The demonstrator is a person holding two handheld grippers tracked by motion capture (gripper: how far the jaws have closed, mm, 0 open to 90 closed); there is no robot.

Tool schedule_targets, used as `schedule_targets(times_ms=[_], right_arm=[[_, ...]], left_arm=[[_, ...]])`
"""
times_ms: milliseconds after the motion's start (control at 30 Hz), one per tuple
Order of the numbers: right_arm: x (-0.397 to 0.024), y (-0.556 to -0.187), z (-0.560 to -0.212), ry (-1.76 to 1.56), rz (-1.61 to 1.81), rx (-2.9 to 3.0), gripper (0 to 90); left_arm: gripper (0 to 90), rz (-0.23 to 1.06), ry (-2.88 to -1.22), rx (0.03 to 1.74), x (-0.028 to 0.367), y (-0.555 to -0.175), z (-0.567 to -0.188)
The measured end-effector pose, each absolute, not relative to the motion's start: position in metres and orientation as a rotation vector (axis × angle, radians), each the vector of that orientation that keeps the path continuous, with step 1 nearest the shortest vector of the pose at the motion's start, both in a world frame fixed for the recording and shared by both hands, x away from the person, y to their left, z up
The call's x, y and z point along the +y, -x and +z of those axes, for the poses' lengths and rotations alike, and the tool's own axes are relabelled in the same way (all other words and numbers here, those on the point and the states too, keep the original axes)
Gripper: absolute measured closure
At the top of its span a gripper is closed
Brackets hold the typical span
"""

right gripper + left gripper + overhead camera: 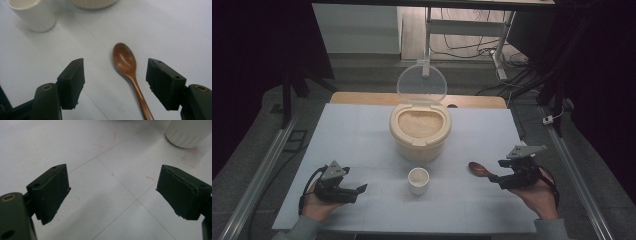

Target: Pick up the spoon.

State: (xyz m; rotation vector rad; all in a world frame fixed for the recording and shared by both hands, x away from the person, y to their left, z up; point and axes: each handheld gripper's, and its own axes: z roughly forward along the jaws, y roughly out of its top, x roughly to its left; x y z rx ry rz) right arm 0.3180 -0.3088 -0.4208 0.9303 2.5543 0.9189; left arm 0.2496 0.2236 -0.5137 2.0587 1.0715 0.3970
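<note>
A cream rice container (420, 131) stands mid-table, full of rice, its clear lid (421, 83) swung up at the back. In front of it sits a small white cup (418, 180) (188, 132) (32, 13). A brown wooden spoon (479, 170) (128, 68) lies flat on the table to the right of the cup. My right gripper (496, 170) (115, 83) is open, its jaws either side of the spoon's handle, apart from it. At the table's front left my left gripper (361, 192) (112, 192) is open over bare table with nothing between its jaws.
The white table top (357, 140) carries thin grid lines and faint red marks (191, 160). A wooden strip (362, 98) runs along its far edge. Metal rails (257, 175) flank both sides; a desk frame and cables (492, 40) stand beyond.
</note>
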Motion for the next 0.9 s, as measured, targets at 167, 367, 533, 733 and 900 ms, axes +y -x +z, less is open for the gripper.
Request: schedule_targets(times_ms=[167,367,533,733,900], right_arm=[[-0.313,-0.325,-0.419,-0.923,0.856,2.573,31.2],[-0.322,-0.333,-0.425,-0.944,0.777,2.596,32.0],[-0.324,-0.336,-0.432,-0.947,0.713,2.639,32.5],[-0.325,-0.342,-0.442,-0.953,0.626,2.699,35.1],[-0.326,-0.343,-0.447,-0.946,0.53,2.728,37.6]], left_arm=[[10.6,0.408,-2.062,1.074,0.225,-0.25,-0.514],[10.7,0.41,-2.077,1.072,0.223,-0.249,-0.516],[10.9,0.409,-2.081,1.07,0.222,-0.248,-0.517],[10.9,0.416,-2.089,1.073,0.223,-0.247,-0.518],[10.9,0.411,-2.087,1.075,0.223,-0.247,-0.518]])
